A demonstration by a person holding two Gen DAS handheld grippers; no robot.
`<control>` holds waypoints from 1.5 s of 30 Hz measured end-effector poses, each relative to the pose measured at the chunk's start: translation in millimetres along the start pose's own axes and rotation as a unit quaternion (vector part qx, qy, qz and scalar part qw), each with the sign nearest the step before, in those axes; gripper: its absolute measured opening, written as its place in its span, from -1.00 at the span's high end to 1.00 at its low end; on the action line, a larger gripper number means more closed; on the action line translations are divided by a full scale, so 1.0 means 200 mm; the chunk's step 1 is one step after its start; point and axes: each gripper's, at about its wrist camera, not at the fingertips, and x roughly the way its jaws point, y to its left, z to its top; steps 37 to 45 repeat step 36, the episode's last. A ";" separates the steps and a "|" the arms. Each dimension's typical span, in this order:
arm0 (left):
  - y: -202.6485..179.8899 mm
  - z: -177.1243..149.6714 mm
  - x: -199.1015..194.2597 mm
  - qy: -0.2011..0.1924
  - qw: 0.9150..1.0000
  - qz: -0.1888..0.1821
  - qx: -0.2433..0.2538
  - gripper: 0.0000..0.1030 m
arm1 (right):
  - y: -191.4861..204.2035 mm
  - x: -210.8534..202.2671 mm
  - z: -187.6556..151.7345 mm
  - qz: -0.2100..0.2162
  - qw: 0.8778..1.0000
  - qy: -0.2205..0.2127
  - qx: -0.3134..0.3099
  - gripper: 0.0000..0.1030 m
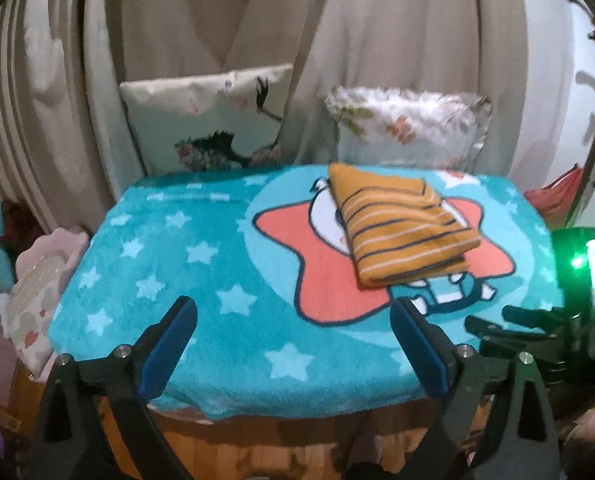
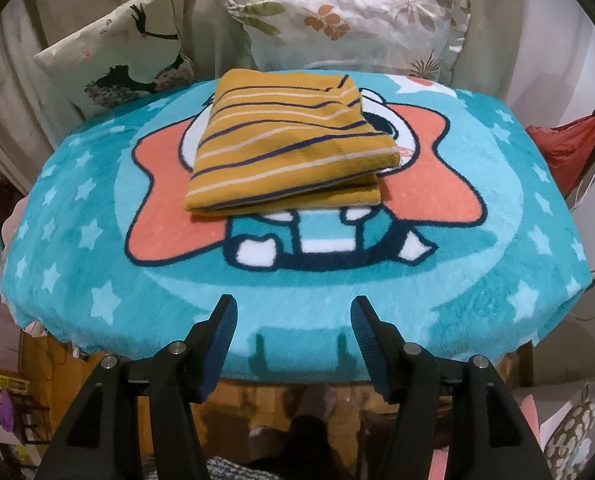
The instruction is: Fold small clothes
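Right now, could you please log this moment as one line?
mustard striped folded garment: on teal star blanket | left claw: open, empty | right claw: open, empty

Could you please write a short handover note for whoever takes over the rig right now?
Left gripper: open, empty, held above the near edge of the teal star blanket.
Right gripper: open, empty, also above the near edge.
Striped mustard garment: lies folded in a neat rectangle on the blanket's star picture, touched by neither gripper.
Done: this garment looks folded.
Left: no other unfolded clothes show on the blanket; check for more.
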 end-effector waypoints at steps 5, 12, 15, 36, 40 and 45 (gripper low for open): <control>-0.01 -0.01 -0.03 -0.007 1.000 -0.015 0.017 -0.91 | 0.04 -0.05 -0.02 -0.012 1.000 -0.007 -0.009 -0.26; -0.04 -0.07 0.01 0.030 0.999 -0.041 0.008 -0.91 | 0.07 -0.06 -0.03 -0.024 0.999 -0.009 -0.023 -0.27; -0.04 -0.08 0.03 0.039 0.999 -0.025 0.005 -1.00 | 0.07 -0.05 -0.04 -0.021 1.000 -0.007 -0.022 -0.28; -0.13 -0.12 0.27 0.112 0.994 -0.009 0.011 -1.00 | -0.04 0.08 -0.04 -0.032 0.999 0.026 -0.013 -0.34; -0.13 -0.12 0.27 0.112 0.994 -0.009 0.011 -1.00 | -0.04 0.08 -0.04 -0.032 0.999 0.026 -0.013 -0.34; -0.13 -0.12 0.27 0.112 0.994 -0.009 0.011 -1.00 | -0.04 0.08 -0.04 -0.032 0.999 0.026 -0.013 -0.34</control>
